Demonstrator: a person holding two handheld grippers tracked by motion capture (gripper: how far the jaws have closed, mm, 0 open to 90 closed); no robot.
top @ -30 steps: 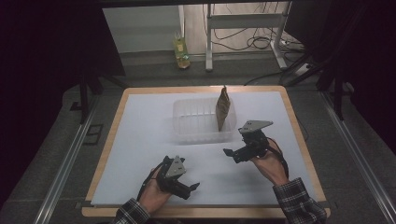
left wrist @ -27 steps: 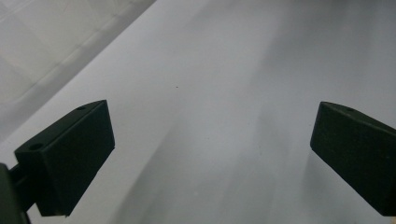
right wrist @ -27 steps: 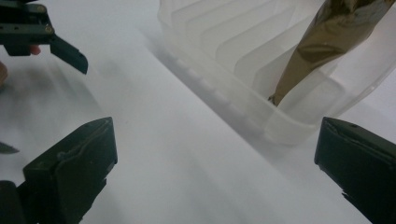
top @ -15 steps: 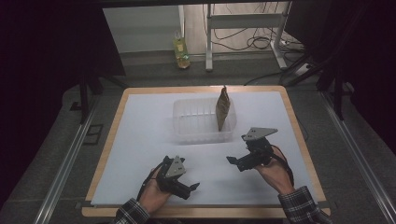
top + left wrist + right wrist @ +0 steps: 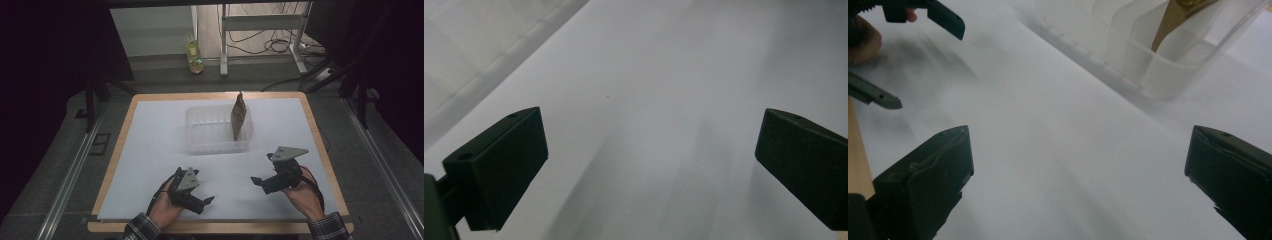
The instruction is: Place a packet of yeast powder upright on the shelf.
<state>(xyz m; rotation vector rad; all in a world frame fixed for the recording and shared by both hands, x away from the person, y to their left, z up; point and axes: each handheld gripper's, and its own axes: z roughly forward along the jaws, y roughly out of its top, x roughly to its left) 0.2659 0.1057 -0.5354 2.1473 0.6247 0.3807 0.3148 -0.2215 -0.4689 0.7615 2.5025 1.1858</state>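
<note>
Here, over the white sheet [image 5: 160, 140] that covers the wooden table [image 5: 125, 127], the person holds both grippers low near the front edge. The left gripper [image 5: 205, 201] sits in the left hand [image 5: 162, 210], close to the sheet, its jaws pointing to the person's right; in the left gripper view the two black jaws stand wide apart with only bare white surface between them. The right gripper [image 5: 256, 181] is in the right hand [image 5: 302, 195], raised a little, its jaws aimed toward the left gripper, and a grey three-cornered plate [image 5: 287, 152] shows on top. In the right gripper view its jaws are likewise spread wide with nothing between them, and the left gripper [image 5: 923, 55] appears farther off at the upper left. A clear plastic container [image 5: 210, 131] stands toward the middle of the sheet, well apart from both grippers, and a brown, pointed packet [image 5: 238, 116] stands upright in its right end, leaning on the wall. Beyond the table a yellowish bottle [image 5: 194, 52] stands on the floor.
</note>
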